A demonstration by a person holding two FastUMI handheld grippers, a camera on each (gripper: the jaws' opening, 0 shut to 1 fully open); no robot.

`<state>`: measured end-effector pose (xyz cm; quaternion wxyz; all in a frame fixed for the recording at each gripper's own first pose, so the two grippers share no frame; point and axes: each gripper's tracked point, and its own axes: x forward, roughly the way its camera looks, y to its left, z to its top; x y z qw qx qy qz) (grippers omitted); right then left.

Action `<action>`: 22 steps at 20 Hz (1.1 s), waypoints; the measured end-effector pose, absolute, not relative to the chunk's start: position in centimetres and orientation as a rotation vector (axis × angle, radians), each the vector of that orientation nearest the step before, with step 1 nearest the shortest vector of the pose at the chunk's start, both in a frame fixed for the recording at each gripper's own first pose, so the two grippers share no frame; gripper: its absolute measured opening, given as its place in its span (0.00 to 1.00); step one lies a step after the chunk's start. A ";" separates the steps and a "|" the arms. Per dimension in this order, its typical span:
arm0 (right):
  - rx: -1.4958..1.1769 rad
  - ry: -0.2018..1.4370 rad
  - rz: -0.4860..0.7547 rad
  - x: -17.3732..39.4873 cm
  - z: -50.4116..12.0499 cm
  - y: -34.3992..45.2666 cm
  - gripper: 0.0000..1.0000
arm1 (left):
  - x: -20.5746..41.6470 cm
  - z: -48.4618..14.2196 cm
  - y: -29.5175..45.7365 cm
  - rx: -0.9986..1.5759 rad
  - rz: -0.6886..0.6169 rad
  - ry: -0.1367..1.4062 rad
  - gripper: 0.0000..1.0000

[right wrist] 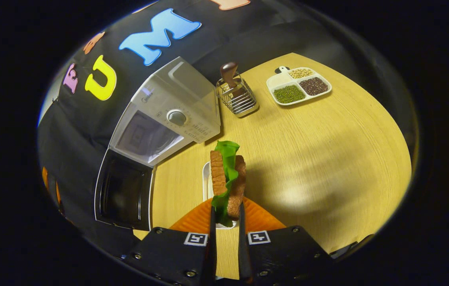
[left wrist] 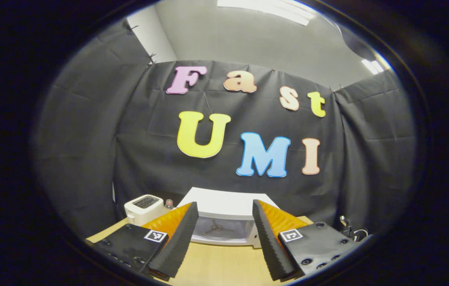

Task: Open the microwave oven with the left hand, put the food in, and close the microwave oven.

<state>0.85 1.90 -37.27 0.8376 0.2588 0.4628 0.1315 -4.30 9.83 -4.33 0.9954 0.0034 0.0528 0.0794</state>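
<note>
The white microwave [left wrist: 224, 204] stands straight ahead on the wooden table, its cavity and turntable hub [left wrist: 216, 229] exposed. My left gripper [left wrist: 224, 205] is open, empty, and held short of it. In the right gripper view the microwave [right wrist: 192, 99] has its dark door [right wrist: 123, 194] swung out wide. My right gripper [right wrist: 227, 207] is shut on a sandwich [right wrist: 228, 178], two brown bread slices with green lettuce between them, held upright. It hangs above a small white plate [right wrist: 206, 178] in front of the microwave.
A white toaster [left wrist: 143, 208] and a small bottle [left wrist: 168, 204] stand left of the microwave. A wire holder with a brown-handled tool [right wrist: 237, 97] stands by the microwave's right side. A divided white tray of beans [right wrist: 299, 85] lies farther out. Table [right wrist: 327, 159].
</note>
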 end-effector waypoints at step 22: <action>0.923 0.794 0.406 0.7 -24.8 12.2 0.11 | -3.1 0.1 12.9 0.018 0.081 0.063 0.88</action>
